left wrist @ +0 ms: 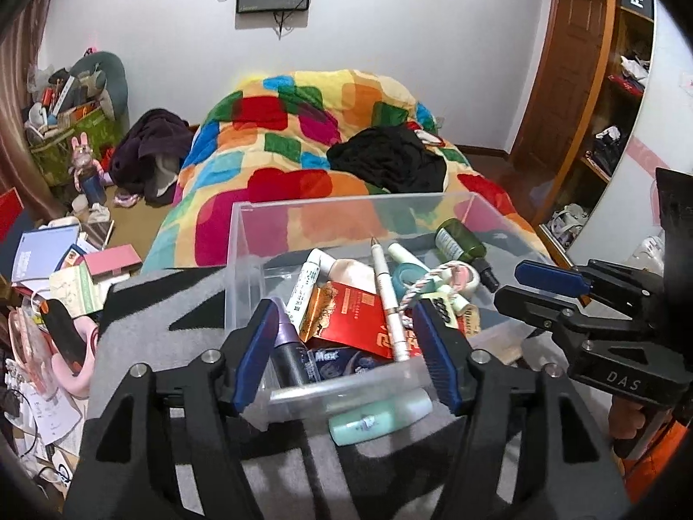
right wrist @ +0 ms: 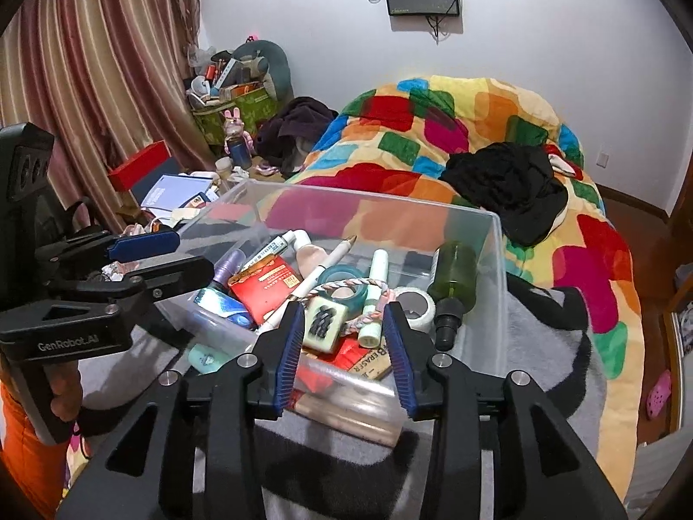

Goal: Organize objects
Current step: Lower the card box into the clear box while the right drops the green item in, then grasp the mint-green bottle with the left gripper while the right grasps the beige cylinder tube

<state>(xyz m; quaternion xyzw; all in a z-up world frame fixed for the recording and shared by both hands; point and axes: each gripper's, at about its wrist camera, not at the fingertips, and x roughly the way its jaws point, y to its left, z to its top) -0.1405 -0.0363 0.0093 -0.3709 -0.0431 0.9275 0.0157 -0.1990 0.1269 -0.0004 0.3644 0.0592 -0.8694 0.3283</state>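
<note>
A clear plastic box (left wrist: 242,255) stands on a grey and black blanket (left wrist: 143,316). It holds a white pen (left wrist: 387,299), a red packet (left wrist: 359,316), a purple tube (left wrist: 288,346), a green bottle (left wrist: 459,245) and teal tape (left wrist: 409,271). A mint tube (left wrist: 381,418) lies outside against the box's front wall. My left gripper (left wrist: 346,355) is open over the box's front edge. My right gripper (right wrist: 342,338) is open above the box (right wrist: 498,260), over a mahjong-tile charm (right wrist: 325,323) on a braided cord. Each gripper shows in the other's view, the right one (left wrist: 541,286) and the left one (right wrist: 173,255).
A bed with a colourful quilt (left wrist: 281,164) and black clothes (left wrist: 390,160) lies behind the box. Books and papers (left wrist: 47,260) clutter the left. A wooden wardrobe (left wrist: 606,86) stands at the right. A pink slipper (right wrist: 658,394) lies on the floor.
</note>
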